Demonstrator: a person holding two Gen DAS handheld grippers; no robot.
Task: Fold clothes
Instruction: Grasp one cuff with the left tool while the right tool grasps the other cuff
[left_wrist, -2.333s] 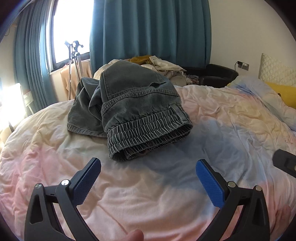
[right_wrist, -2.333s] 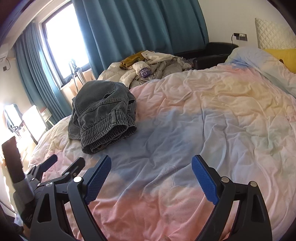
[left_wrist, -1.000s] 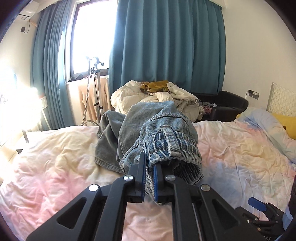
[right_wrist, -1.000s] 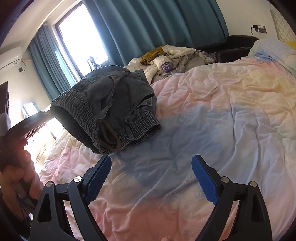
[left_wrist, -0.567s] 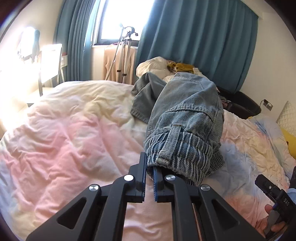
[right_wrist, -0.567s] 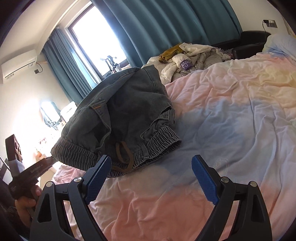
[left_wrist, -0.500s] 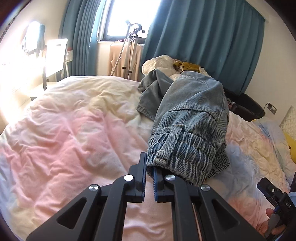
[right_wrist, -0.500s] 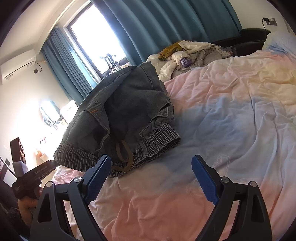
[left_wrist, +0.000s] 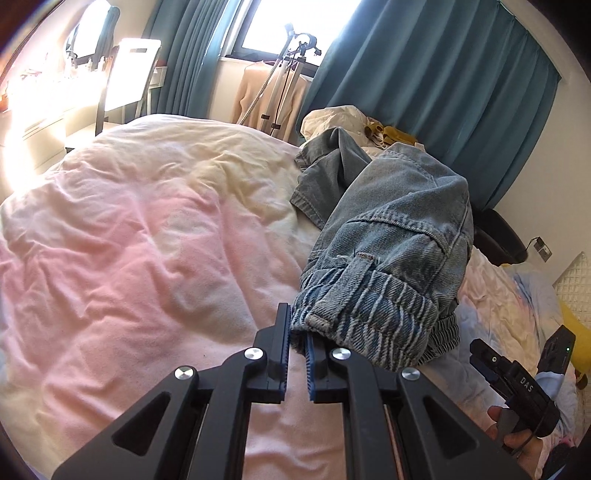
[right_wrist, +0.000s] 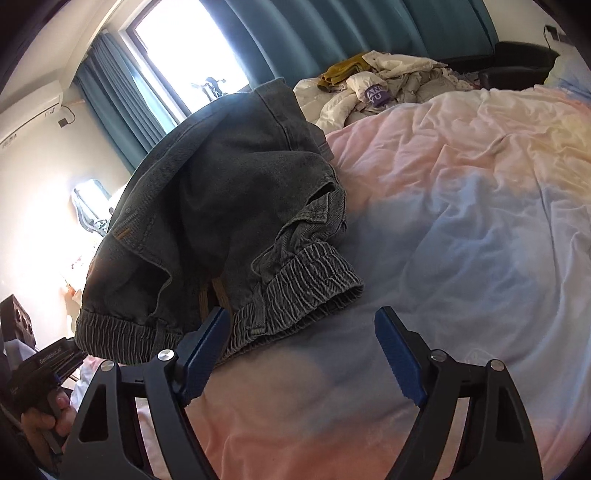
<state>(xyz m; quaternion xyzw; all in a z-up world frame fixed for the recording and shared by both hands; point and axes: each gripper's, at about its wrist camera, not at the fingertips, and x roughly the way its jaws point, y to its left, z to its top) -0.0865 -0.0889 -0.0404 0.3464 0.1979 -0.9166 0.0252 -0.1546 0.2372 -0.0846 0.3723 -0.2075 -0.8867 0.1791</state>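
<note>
Your left gripper (left_wrist: 298, 341) is clenched on the jeans' (left_wrist: 391, 236) elastic waistband, lifting it off the bed (left_wrist: 129, 240) — your right gripper (right_wrist: 299, 350) hangs released beside it. Next, likely pinch the waistband's other side.

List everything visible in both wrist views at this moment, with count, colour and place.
denim trousers: one, grey-blue, on the bed, elastic waistband lifted at one corner
duvet: one, pink, cream and pale blue, covering the bed
clothes pile: one heap, white, grey and mustard, at the far edge of the bed
curtains: teal, along the window wall
garment steamer stand: one, dark, by the window
beige garment: one, hanging behind the stand
chair: one, white back, near the bright window
armchair: one, black, by the wall
yellow pillow: one, at the bed head
left gripper: black, blue jaws shut on the waistband
right gripper: black, blue jaws wide open, beside the waistband
</note>
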